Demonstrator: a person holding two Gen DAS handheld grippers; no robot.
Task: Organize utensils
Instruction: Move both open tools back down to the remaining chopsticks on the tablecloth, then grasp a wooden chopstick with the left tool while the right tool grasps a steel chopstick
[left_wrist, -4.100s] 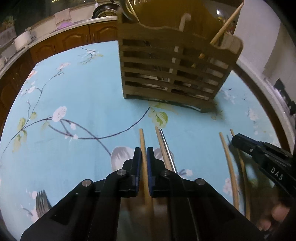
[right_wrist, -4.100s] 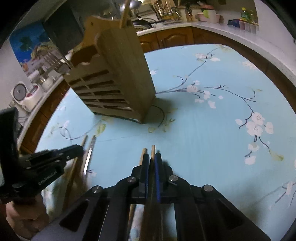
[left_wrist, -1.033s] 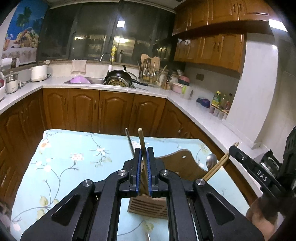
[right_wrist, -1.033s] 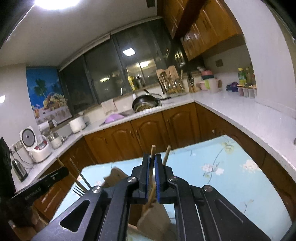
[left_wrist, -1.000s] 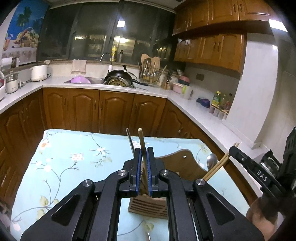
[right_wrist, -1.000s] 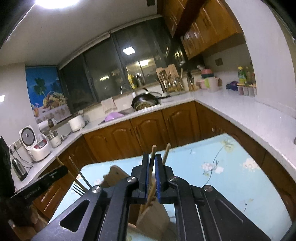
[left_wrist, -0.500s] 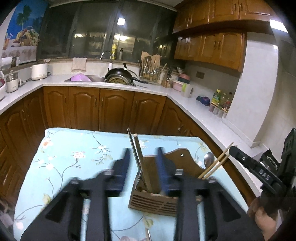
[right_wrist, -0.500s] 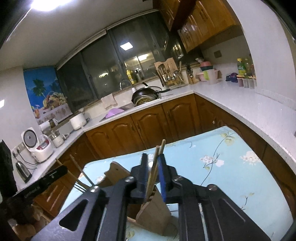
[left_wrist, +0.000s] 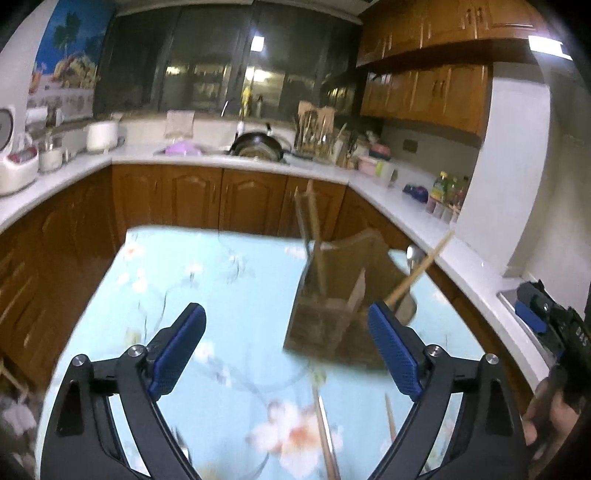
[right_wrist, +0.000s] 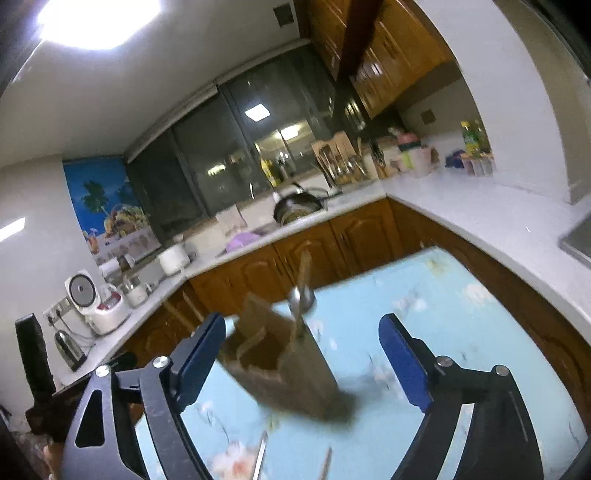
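Observation:
A wooden slatted utensil holder (left_wrist: 340, 310) (right_wrist: 280, 373) stands on the floral blue table. Chopsticks (left_wrist: 312, 229) stand in its left part, and another pair (left_wrist: 424, 266) leans out on the right beside a metal spoon (right_wrist: 301, 297). My left gripper (left_wrist: 286, 332) hangs in front of the holder, its jaws opening wide with nothing held between them. My right gripper (right_wrist: 303, 347) also has its jaws opening, and only the holder shows behind the gap. More chopsticks (left_wrist: 325, 432) (right_wrist: 260, 458) lie on the table close to me.
The table (left_wrist: 207, 280) is ringed by brown kitchen cabinets (left_wrist: 192, 199) and a white counter (right_wrist: 480, 218) with a rice cooker (right_wrist: 92, 299), a pan (left_wrist: 256, 147) and bottles. A hand holding the right gripper body (left_wrist: 554, 332) shows at the right edge.
Both grippers were shut on chopsticks standing in the holder; both have let go, opened wide and drawn back. The chopsticks now stand loose in the holder.

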